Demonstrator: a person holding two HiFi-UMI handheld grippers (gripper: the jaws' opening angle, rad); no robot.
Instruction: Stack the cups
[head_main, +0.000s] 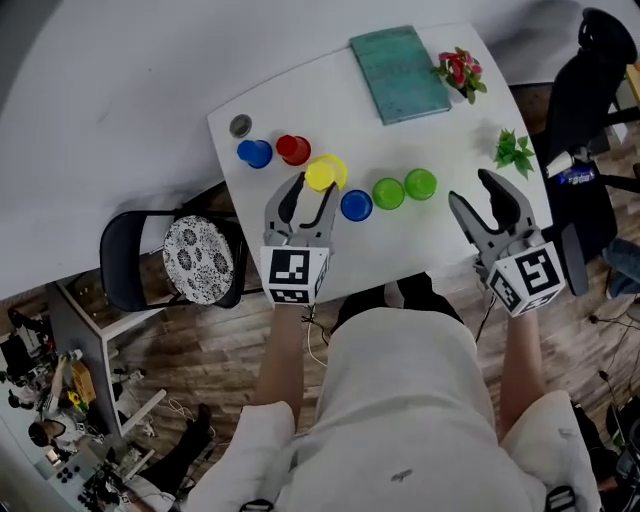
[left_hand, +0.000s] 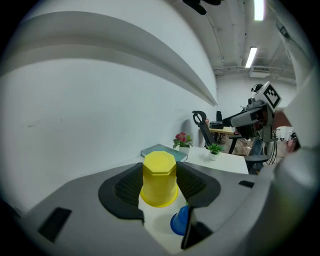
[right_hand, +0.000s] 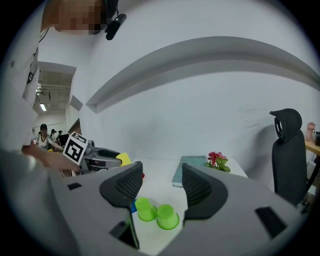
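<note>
Left gripper (head_main: 312, 192) is clamped on an upturned yellow plastic cup (left_hand: 159, 177), which it holds nearer the person than the teal rectangular book (head_main: 400, 73) and off to the book's left. Right gripper (head_main: 472, 192), jaws apart and empty, is nearer than the book and to its right. One upturned green plastic cup (head_main: 388, 193) and a second green cup (head_main: 421, 184) stand side by side nearer than the book, with an upturned blue plastic cup (head_main: 356, 205) just left of them.

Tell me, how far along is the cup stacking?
Barely begun: no stack shows yet. In hand: the left gripper clamps one upturned yellow cup, apparently raised off the table. The right gripper is open and empty. Left: the red cup, blue cups and green cups stand singly.
</note>
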